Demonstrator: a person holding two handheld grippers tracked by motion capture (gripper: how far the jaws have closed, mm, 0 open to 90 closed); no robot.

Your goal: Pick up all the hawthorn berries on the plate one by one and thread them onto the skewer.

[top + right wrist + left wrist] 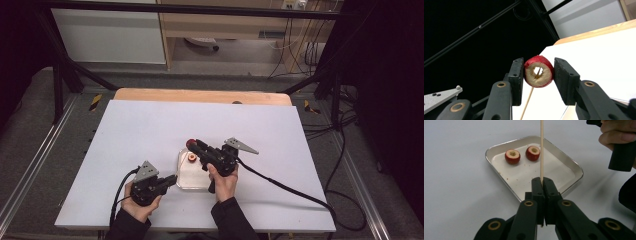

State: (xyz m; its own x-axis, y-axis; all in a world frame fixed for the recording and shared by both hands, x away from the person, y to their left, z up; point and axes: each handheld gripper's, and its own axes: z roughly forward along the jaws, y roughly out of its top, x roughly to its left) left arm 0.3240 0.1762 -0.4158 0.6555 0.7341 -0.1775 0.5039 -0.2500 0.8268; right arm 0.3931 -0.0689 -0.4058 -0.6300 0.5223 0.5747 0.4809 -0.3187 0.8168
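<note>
1. Threading is the step in hand: the right gripper (537, 72), near the frame's centre in the high view, has its jaws closed on a cored red fruit piece (538, 71), and the tip of a wooden skewer (541, 150) shows through the fruit's hollow middle in the right gripper view.
2. The left gripper (541, 180), at the lower left of the high view, has its jaws pressed fully together on the skewer's lower end, and the stick runs straight up to the top edge of the left gripper view.
3. Two more cored pieces, one (512, 156) to the left and the other (532, 153) just right of it, sit in the upper part of a shallow metal tray (571, 165) on the white tabletop (150, 130), apart from each other.
4. To do this well, I would keep the skewer hand steady and let the fruit hand do the travelling, sliding the hole along the stick's own line.
5. The bore should stay centred on the stick; a sideways tilt would likely drive the point into the flesh or bend the thin wood.
6. The squeeze on the fruit should be firm but modest, since the hollowed ring looks easy to crush.
</note>
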